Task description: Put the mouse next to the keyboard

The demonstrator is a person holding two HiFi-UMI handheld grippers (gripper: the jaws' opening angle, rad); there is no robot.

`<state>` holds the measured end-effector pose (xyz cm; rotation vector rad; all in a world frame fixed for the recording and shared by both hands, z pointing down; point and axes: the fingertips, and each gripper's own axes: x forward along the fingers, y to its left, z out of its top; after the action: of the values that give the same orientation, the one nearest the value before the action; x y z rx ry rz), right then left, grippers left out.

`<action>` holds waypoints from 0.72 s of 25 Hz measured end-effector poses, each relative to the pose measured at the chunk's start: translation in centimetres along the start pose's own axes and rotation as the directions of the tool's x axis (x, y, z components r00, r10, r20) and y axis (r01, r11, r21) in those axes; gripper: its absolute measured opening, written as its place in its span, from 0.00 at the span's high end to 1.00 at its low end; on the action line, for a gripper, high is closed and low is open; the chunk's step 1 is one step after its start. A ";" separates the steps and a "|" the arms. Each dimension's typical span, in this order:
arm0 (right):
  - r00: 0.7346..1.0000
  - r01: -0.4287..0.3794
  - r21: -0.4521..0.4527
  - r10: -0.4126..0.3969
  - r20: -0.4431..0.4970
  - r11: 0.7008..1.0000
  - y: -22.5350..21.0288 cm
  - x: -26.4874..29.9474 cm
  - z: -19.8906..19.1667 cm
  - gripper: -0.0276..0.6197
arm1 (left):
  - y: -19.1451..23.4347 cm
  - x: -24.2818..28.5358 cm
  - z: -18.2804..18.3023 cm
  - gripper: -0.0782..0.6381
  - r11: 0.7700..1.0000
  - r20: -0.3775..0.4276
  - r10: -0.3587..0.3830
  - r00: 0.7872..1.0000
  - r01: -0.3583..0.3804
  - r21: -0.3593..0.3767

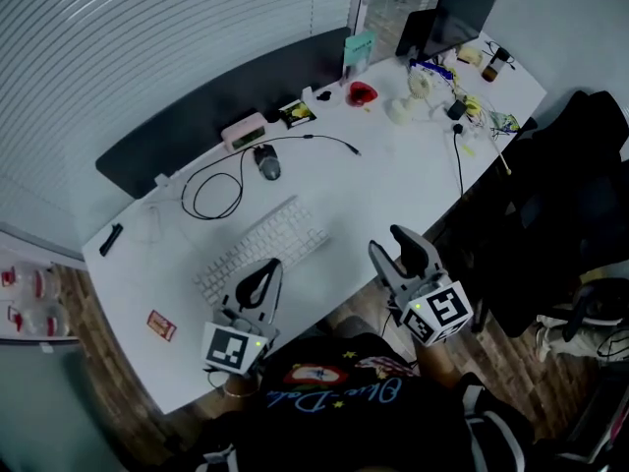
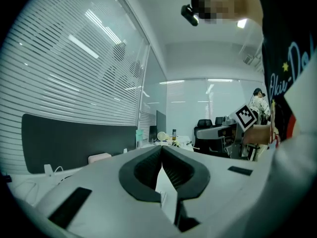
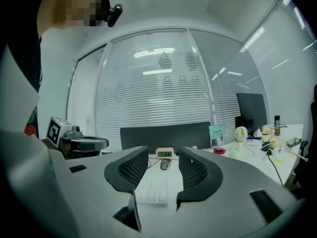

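A dark grey wired mouse (image 1: pixel 267 163) lies on the white desk (image 1: pixel 393 180), beyond the far edge of the white keyboard (image 1: pixel 260 249). My left gripper (image 1: pixel 265 269) hovers at the keyboard's near edge, its jaws shut on nothing, tips touching (image 2: pixel 161 148). My right gripper (image 1: pixel 393 246) is over the desk's front edge, to the right of the keyboard, and stands open. Between its fingers (image 3: pixel 162 153) the right gripper view shows the keyboard (image 3: pixel 154 190) and, farther off, the mouse (image 3: pixel 165 164). Neither gripper touches the mouse.
The mouse cable (image 1: pixel 216 190) loops to the left of the mouse. A pink clock (image 1: pixel 244 131) stands before the black partition (image 1: pixel 226 96). A monitor (image 1: pixel 442 18), small fan (image 1: pixel 418 87) and clutter fill the far right. A black chair (image 1: pixel 570 195) stands right of the desk.
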<state>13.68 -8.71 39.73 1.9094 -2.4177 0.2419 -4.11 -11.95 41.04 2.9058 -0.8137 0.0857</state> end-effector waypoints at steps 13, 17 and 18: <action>0.972 -0.219 0.037 0.221 -0.079 0.975 -0.4 11.3 -1.4 0.65 | 5.0 0.2 -0.5 0.89 0.973 -0.048 0.227 0.973 -0.229 -0.029; 0.952 -0.279 0.092 0.288 -0.102 0.956 -0.6 15.2 -2.2 0.65 | 7.0 0.1 -0.2 0.89 0.947 -0.055 0.317 0.947 -0.319 -0.025; 0.947 -0.292 0.095 0.302 -0.113 0.952 -0.6 16.2 -2.5 0.64 | 7.4 0.0 -0.2 0.89 0.940 -0.055 0.338 0.940 -0.339 -0.024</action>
<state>10.36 -24.03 44.49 1.4937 -2.6344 0.4604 -7.94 -18.21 41.97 2.6892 -1.2846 0.1743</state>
